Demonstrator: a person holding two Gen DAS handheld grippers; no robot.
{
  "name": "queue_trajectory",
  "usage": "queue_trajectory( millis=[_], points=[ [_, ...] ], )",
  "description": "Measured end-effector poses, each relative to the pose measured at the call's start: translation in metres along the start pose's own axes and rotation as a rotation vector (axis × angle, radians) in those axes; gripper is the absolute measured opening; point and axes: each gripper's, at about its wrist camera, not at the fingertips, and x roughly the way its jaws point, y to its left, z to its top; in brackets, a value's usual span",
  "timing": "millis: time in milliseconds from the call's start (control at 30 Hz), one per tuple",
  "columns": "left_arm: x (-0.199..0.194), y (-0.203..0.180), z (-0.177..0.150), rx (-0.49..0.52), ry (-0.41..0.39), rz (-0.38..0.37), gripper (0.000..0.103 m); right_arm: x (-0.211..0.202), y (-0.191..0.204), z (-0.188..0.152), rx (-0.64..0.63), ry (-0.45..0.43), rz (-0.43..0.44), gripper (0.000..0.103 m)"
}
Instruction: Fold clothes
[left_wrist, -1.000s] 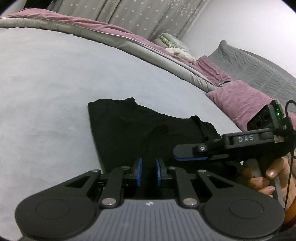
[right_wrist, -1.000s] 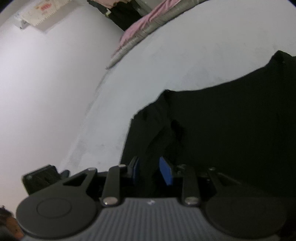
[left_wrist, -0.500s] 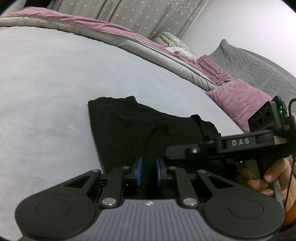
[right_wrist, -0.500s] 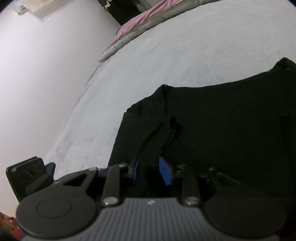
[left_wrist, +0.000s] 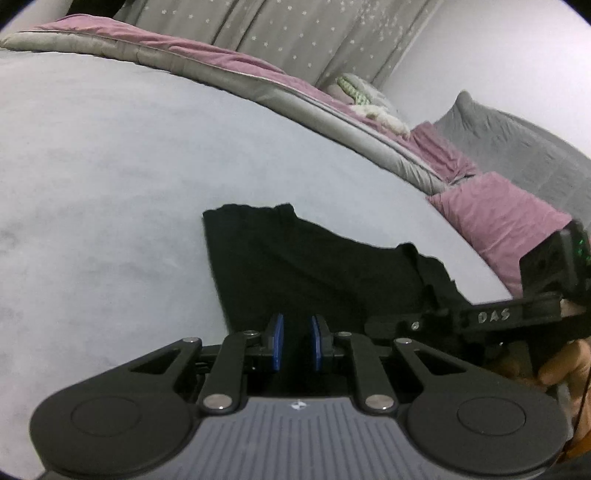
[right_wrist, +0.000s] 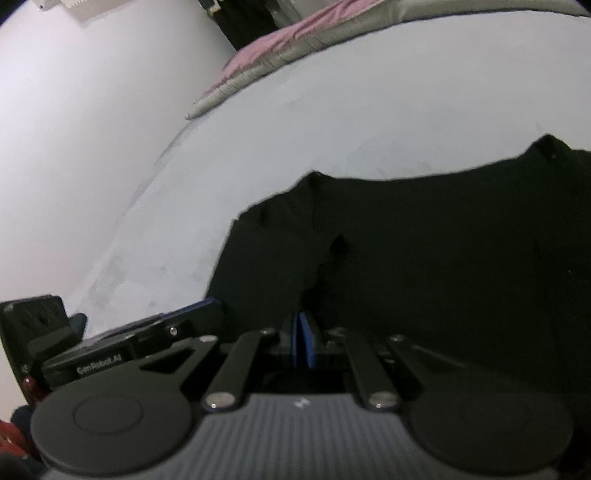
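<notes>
**Both of your grippers are at the near edge of the black garment**

While you look through your left wrist camera, you see the black garment (left_wrist: 314, 266) lying flat on the pale grey bed cover (left_wrist: 110, 166). It sits in the middle of the view, with its near edge right at your left gripper (left_wrist: 295, 341). The two blue pads (left_wrist: 277, 341) stand a little way apart. Dark cloth shows in the gap between them, but you cannot tell if the pads are pinching it. On the right side, your right gripper (left_wrist: 388, 325) reaches in over the near edge of the garment. A hand (left_wrist: 561, 365) holds its handle at the right edge of the view. Far behind, a pink and grey quilt (left_wrist: 258, 74) runs along the back of the bed. A pink pillow (left_wrist: 498, 218) lies near the right side, and a grey curtain with small white dots (left_wrist: 295, 33) hangs behind.

Now look through your right wrist camera. The black garment (right_wrist: 424, 240) fills most of the right half of the view. Your right gripper (right_wrist: 301, 341) has its blue pads pressed close together at the near edge of the cloth. A raised fold of dark cloth runs up from just in front of the pads. You cannot tell for sure if cloth is caught between them. Your left gripper (right_wrist: 199, 310) shows low on the left, with its tip at the garment's edge. The pale bed cover (right_wrist: 332, 110) spreads out behind, and a white wall (right_wrist: 74, 129) stands on the left.
</notes>
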Motion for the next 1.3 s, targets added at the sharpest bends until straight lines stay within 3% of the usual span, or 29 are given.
queue_trajectory(
  millis=[67, 167, 267, 467, 533, 600, 800, 967, 1167, 1300],
  points=[
    [-0.001, -0.001, 0.000, 0.001, -0.004, -0.011, 0.014, 0.000, -0.001, 0.000, 0.003, 0.001, 0.008, 0.011],
    [-0.003, -0.003, 0.000, 0.006, -0.011, -0.045, 0.014, -0.007, 0.000, 0.002, -0.004, -0.036, 0.000, 0.027],
    [-0.001, -0.008, -0.001, 0.030, -0.002, -0.080, 0.014, -0.009, 0.002, 0.008, -0.022, -0.075, -0.036, 0.029],
    [0.008, -0.022, -0.007, 0.114, 0.075, -0.125, 0.014, 0.006, 0.001, 0.021, -0.069, -0.127, -0.098, 0.029],
    [0.012, -0.029, -0.011, 0.157, 0.106, -0.132, 0.014, 0.014, 0.002, 0.023, -0.096, -0.138, -0.105, 0.010],
    [0.011, -0.033, -0.013, 0.183, 0.121, -0.140, 0.014, 0.021, 0.000, 0.024, -0.114, -0.145, -0.127, 0.007],
    [-0.001, -0.036, -0.012, 0.197, 0.107, -0.132, 0.014, 0.023, 0.000, 0.025, -0.129, -0.172, -0.190, 0.008],
    [-0.016, -0.022, -0.004, 0.121, 0.031, -0.069, 0.014, 0.009, 0.008, 0.025, -0.144, -0.194, -0.186, 0.023],
    [-0.016, 0.004, 0.003, -0.021, -0.001, 0.044, 0.014, 0.005, 0.027, 0.012, -0.199, -0.178, -0.144, 0.024],
    [-0.021, 0.017, 0.005, -0.098, -0.049, 0.048, 0.014, 0.005, 0.032, 0.000, -0.197, -0.155, -0.151, 0.024]
  ],
)
